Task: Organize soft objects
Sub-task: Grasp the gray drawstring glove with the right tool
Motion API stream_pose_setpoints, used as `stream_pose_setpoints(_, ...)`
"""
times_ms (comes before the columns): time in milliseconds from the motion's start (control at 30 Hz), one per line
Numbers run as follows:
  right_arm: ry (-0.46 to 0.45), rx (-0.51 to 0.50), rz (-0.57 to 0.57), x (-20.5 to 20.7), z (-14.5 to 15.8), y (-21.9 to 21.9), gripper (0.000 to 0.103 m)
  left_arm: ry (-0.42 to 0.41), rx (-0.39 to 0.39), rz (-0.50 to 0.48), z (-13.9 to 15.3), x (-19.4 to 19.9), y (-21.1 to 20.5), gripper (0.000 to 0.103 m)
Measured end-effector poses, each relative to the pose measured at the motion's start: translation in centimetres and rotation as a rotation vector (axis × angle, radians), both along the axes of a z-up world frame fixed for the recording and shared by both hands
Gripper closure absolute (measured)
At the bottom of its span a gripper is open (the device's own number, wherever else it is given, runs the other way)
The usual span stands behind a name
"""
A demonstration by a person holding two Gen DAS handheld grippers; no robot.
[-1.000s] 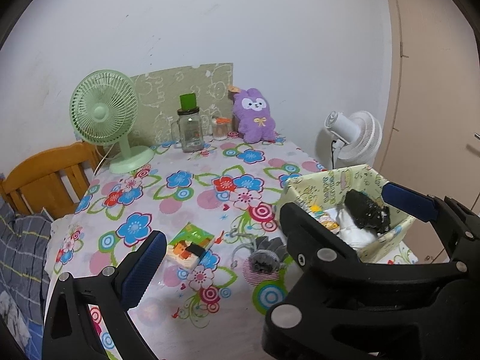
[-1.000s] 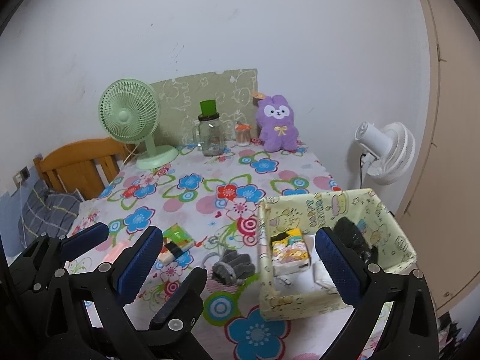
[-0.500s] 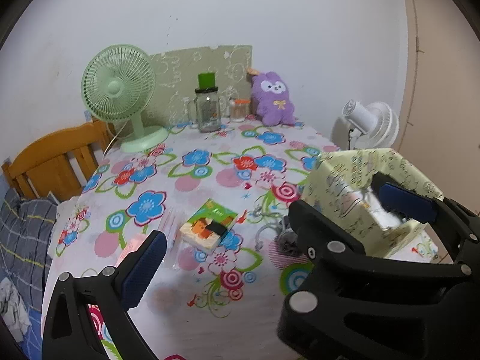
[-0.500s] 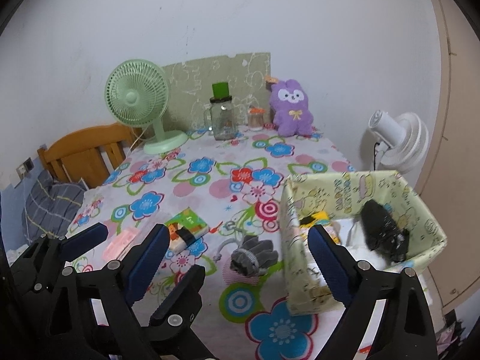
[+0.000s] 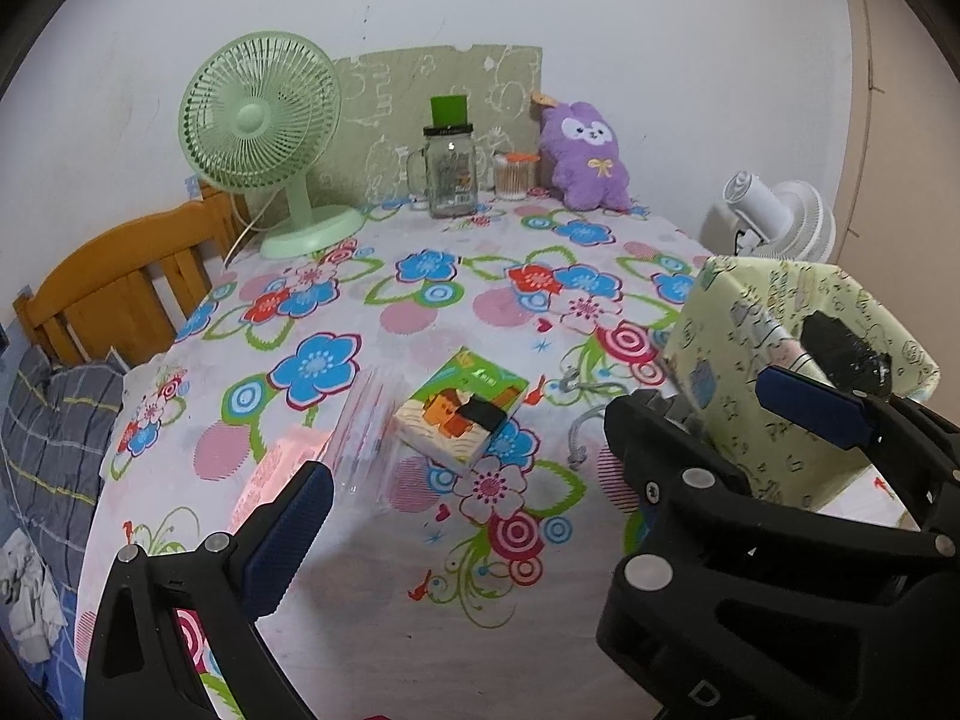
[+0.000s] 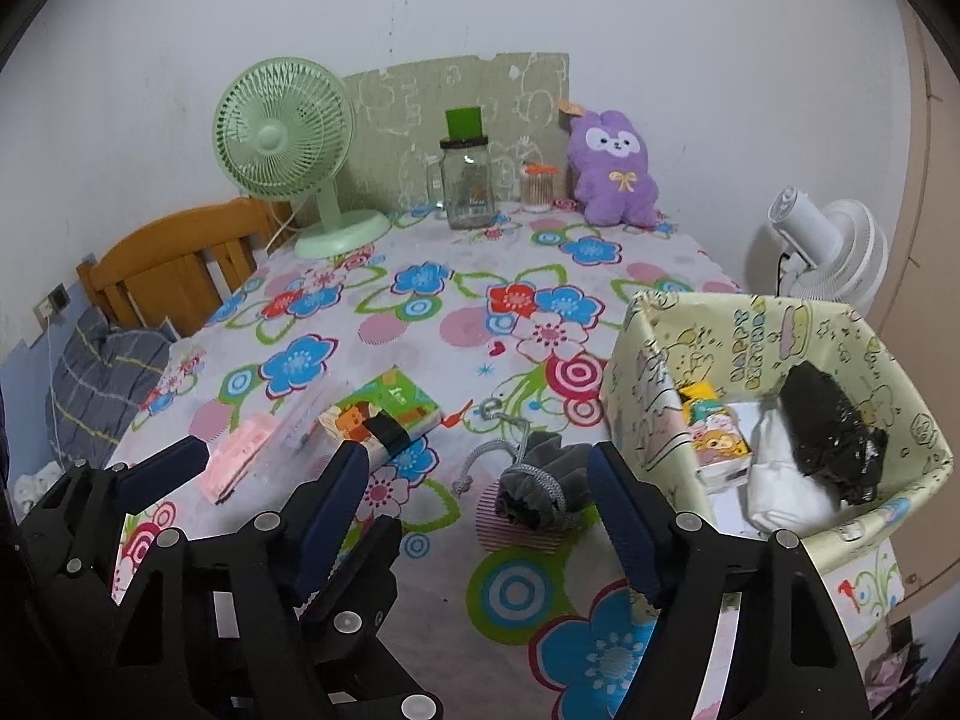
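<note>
Pouch (image 6: 540,483) grey, on tablecloth, between closing right gripper (image 6: 480,498) fingers, untouched.

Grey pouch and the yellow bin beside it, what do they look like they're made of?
Grey pouch: soft matte fabric, maybe fleece or knit; it slumps in folds, with a cord drawstring. Yellow bin: probably coated fabric or printed paper over thin board; its walls crease and lean, with a slight sheen.

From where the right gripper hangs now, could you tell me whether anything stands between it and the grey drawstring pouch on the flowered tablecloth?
Nothing visible does. The grey drawstring pouch lies in the open just ahead of the right gripper, whose closing jaws are empty.
</note>
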State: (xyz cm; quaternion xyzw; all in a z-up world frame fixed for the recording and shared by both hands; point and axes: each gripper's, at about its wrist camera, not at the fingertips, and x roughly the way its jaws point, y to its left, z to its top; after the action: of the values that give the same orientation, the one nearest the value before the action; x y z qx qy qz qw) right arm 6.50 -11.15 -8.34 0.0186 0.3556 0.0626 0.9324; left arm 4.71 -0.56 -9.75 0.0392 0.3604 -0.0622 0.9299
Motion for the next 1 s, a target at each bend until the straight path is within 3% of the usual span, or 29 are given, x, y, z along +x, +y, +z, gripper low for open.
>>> stream_pose_setpoints(233, 0.002, -0.043, -0.001, 0.8, -0.8, 0.8, 0.034, 0.028, -0.007, 0.011, -1.0, 0.9, 0.6, 0.0)
stream_pose_setpoints(1000, 0.105, -0.021, -0.064, 4.2, -4.8, 0.6, 0.042, 0.106, 0.004, 0.033, -4.0, 3.7, 0.7, 0.002)
